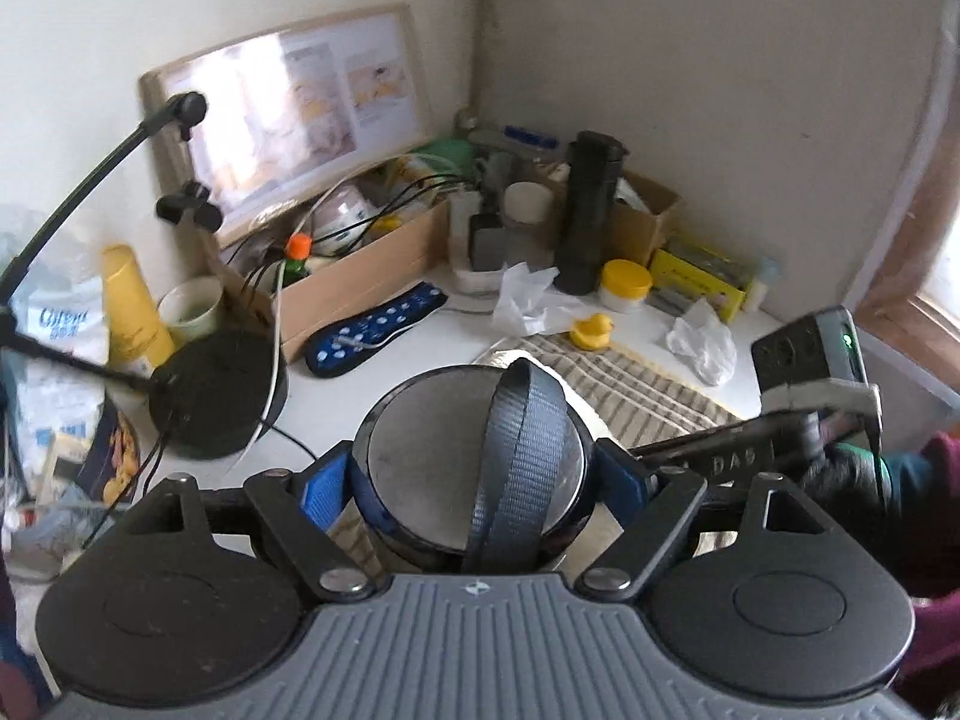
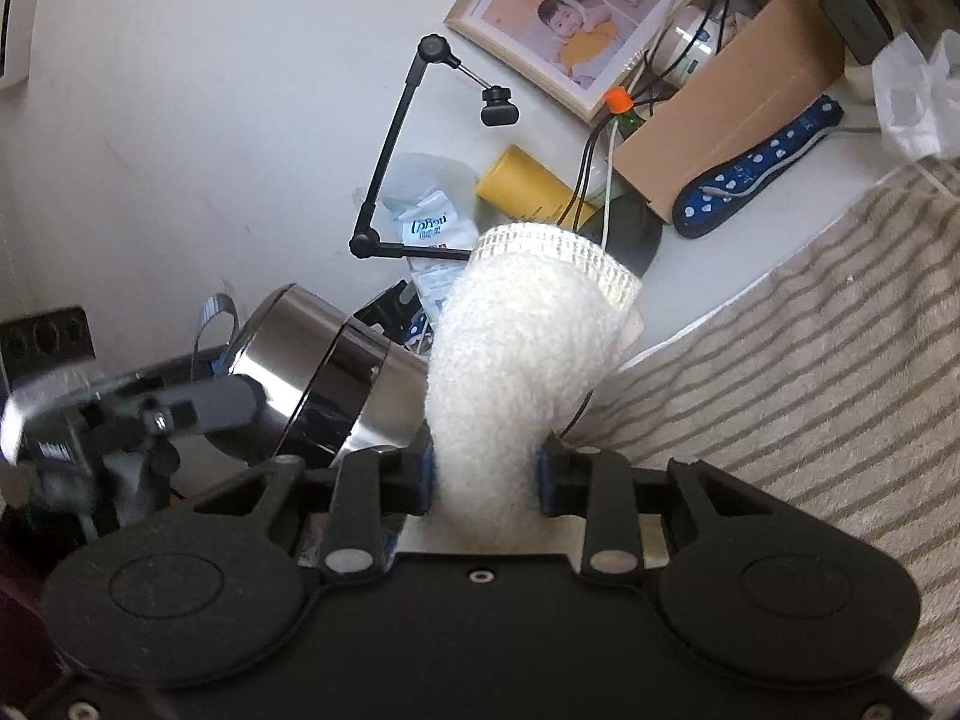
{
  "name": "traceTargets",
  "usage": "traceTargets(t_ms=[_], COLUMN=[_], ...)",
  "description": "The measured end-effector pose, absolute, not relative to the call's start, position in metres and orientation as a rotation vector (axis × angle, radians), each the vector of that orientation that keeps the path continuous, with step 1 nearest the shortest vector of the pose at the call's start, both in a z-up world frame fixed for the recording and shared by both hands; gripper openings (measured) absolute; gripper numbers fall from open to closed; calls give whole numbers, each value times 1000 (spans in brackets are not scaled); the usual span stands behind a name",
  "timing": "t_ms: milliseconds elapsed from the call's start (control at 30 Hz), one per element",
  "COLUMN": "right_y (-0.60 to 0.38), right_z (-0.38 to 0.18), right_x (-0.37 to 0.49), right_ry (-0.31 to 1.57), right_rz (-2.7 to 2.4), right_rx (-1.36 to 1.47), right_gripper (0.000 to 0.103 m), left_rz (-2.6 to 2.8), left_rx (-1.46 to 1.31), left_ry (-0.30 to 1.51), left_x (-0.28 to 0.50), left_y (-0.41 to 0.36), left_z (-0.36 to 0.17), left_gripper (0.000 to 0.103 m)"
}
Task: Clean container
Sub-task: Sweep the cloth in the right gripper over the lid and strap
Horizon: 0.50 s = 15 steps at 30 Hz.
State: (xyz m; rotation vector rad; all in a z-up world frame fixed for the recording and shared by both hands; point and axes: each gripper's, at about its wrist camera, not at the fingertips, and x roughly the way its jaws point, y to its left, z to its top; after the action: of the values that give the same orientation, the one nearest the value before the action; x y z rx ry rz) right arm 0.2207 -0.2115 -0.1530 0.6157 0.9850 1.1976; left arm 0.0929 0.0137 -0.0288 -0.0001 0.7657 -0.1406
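Note:
A round steel container [image 1: 420, 468] with a grey strap [image 1: 522, 450] across its lid sits between the blue pads [image 1: 321, 495] of my left gripper [image 1: 474, 486], which is shut on its sides. In the right wrist view the same container [image 2: 324, 360] shows tilted at the left, its lid end toward the left gripper's finger [image 2: 204, 408]. My right gripper [image 2: 486, 474] is shut on a fluffy white cloth [image 2: 516, 348] that stands up out of the jaws, right beside the container's body. Whether cloth and steel touch I cannot tell.
A striped towel [image 1: 636, 384] lies on the white table, with a yellow duck [image 1: 591, 330] at its far edge. Behind stand a cardboard box [image 1: 360, 276], a black cylinder [image 1: 591, 210], a yellow-lidded jar [image 1: 625, 285], a dotted blue power strip [image 1: 378, 327] and a black stand base [image 1: 219, 390].

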Motion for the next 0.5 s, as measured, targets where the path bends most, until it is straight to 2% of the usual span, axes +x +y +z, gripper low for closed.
traceTargets(t_ms=[300, 500], right_y=[-233, -229], right_z=[-133, -117], right_x=[226, 231], right_ry=[933, 900], right_rz=[1249, 1354], right_rx=[786, 869], right_gripper=[31, 30], left_rz=[-581, -680], left_rx=[283, 354], left_ry=[698, 678], left_x=[100, 96], left_y=[31, 26], left_z=[-36, -38], left_gripper=[82, 83])
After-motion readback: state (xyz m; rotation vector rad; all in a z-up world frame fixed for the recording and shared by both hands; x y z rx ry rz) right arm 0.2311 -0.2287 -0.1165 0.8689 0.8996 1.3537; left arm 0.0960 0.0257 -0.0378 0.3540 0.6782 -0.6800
